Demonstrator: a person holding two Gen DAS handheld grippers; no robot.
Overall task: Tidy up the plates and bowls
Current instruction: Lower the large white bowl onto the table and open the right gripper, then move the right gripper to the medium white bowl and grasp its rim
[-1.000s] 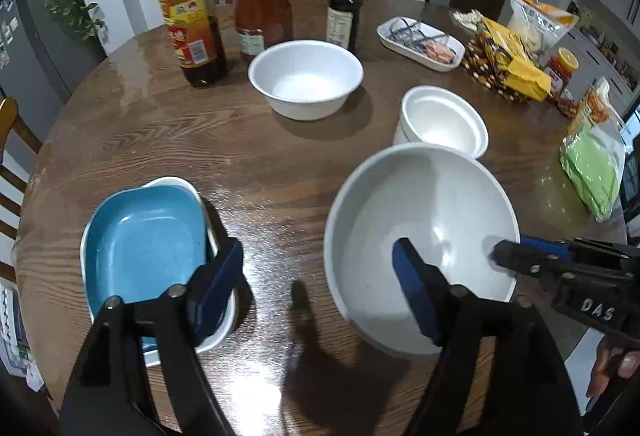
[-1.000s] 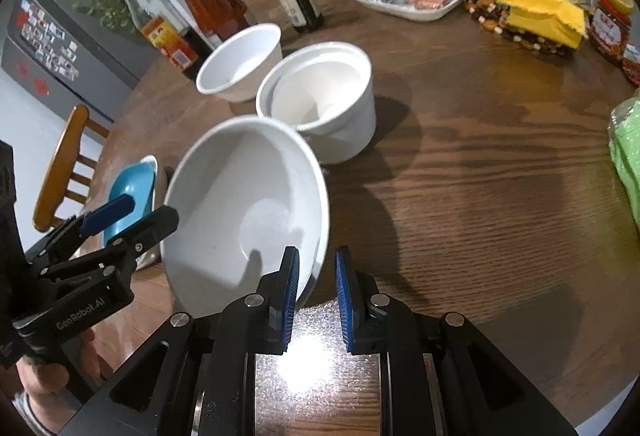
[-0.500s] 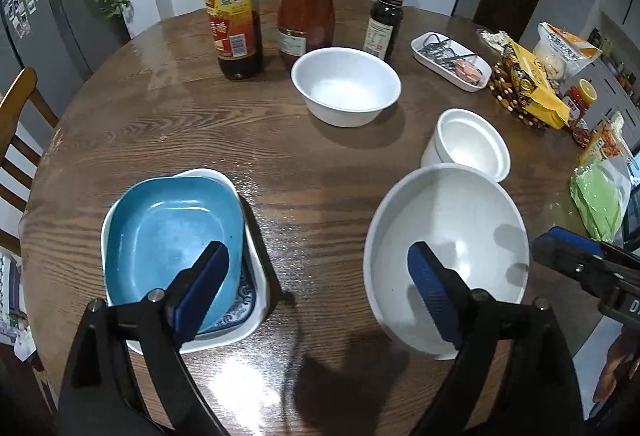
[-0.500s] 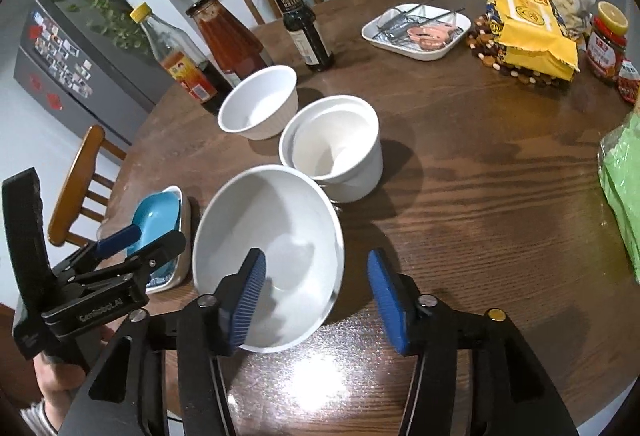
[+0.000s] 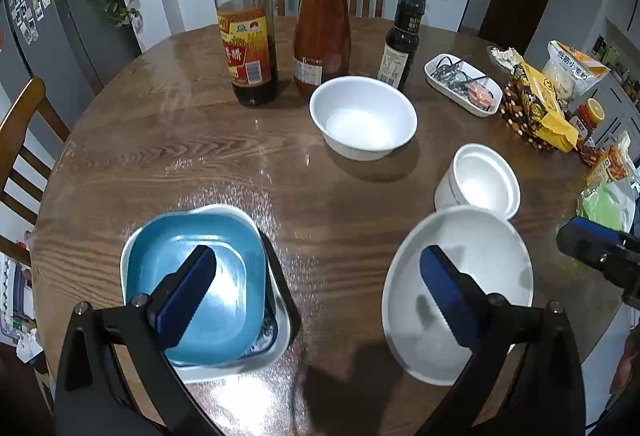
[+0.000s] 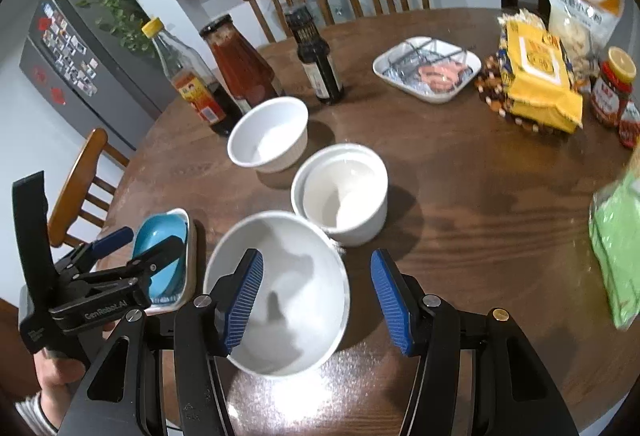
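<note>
Resting loose: large white bowl [image 6: 280,292], likely rigid, slick, breakable; best pinched at rim. Spread, holding nothing: left gripper [image 5: 316,288], right gripper [image 6: 316,300].

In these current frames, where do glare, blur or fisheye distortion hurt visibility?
Left wrist view: glare patch on the table near the blue dish, whose rim looks motion-smeared. Right wrist view: speckled glare below the large white bowl; the green bag is blurred at the bent frame edge.

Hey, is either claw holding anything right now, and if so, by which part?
Nothing is held. The right claw is open above the large white bowl, which sits on the table. The left claw is open too.
</note>
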